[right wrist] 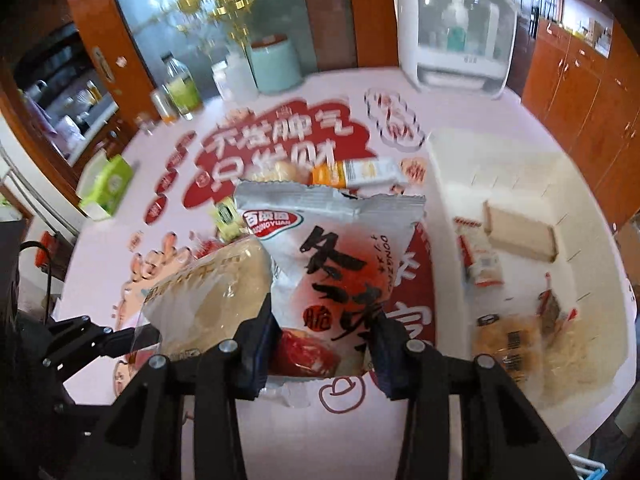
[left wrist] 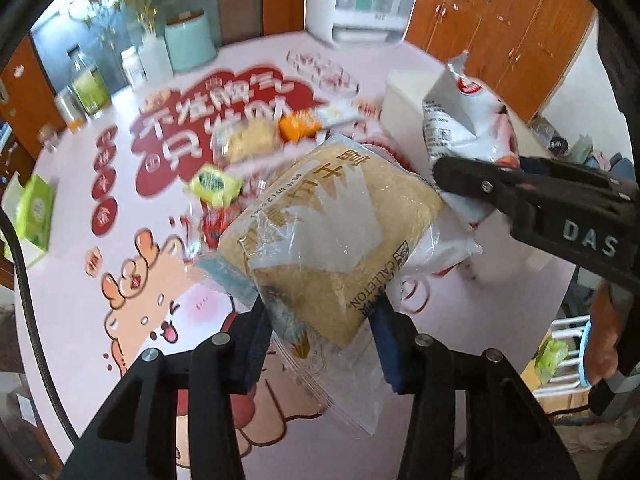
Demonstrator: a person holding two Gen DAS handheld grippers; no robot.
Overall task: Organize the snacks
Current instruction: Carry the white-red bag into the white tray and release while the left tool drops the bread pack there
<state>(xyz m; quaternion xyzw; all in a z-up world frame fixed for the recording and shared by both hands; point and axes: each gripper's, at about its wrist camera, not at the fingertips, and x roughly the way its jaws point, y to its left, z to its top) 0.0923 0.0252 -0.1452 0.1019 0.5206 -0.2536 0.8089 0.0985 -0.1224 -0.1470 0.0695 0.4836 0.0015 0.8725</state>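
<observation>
My left gripper (left wrist: 320, 344) is shut on a clear bag of brown toast slices (left wrist: 332, 232) and holds it above the table; the bag also shows in the right wrist view (right wrist: 212, 292). My right gripper (right wrist: 324, 348) is shut on a white and red jujube snack bag (right wrist: 336, 264), held up beside the toast; that bag shows in the left wrist view (left wrist: 468, 128). Loose snacks lie on the table behind: an orange and white bar (right wrist: 356, 172), a yellow-green packet (left wrist: 214, 184), a clear pastry pack (left wrist: 248, 140). A white bin (right wrist: 500, 168) at the right holds several snacks.
The round table has a pink printed cover (left wrist: 80, 280). At its far edge stand a white cabinet appliance (right wrist: 456, 36), a mint canister (right wrist: 276, 64), a white vase with yellow flowers (left wrist: 154, 56) and bottles (right wrist: 182, 88). A green tissue box (right wrist: 108, 190) sits left. Wooden cabinets stand behind.
</observation>
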